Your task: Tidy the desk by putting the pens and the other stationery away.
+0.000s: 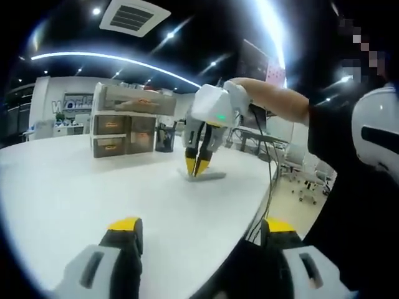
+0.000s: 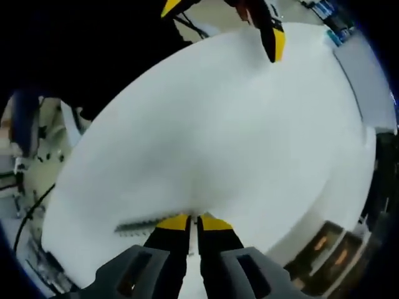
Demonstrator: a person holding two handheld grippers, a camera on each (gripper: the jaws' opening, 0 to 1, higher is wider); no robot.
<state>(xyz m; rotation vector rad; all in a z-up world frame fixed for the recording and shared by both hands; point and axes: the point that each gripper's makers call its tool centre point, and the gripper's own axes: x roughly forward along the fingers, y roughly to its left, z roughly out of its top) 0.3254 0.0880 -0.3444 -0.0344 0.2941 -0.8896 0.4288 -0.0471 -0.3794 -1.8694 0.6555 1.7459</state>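
Nearest us, our right claw (image 2: pixel 194 225) is pinching a clear ruler (image 2: pixel 144 225) flat on the white tabletop (image 2: pixel 237 131), left claw (image 1: pixel 199 233) spread; we judge the thin ruler may slip when lifted toward the drawer organizer (image 1: pixel 124 128).

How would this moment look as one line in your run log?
right gripper: jaws nearly closed, tips down at clear ruler on white desk | left gripper: open, empty, hovering | drawer organizer: behind

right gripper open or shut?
Shut. In the left gripper view the right gripper has its yellow tips pressed together over a flat ruler on the table; whether it grips it, cannot tell.
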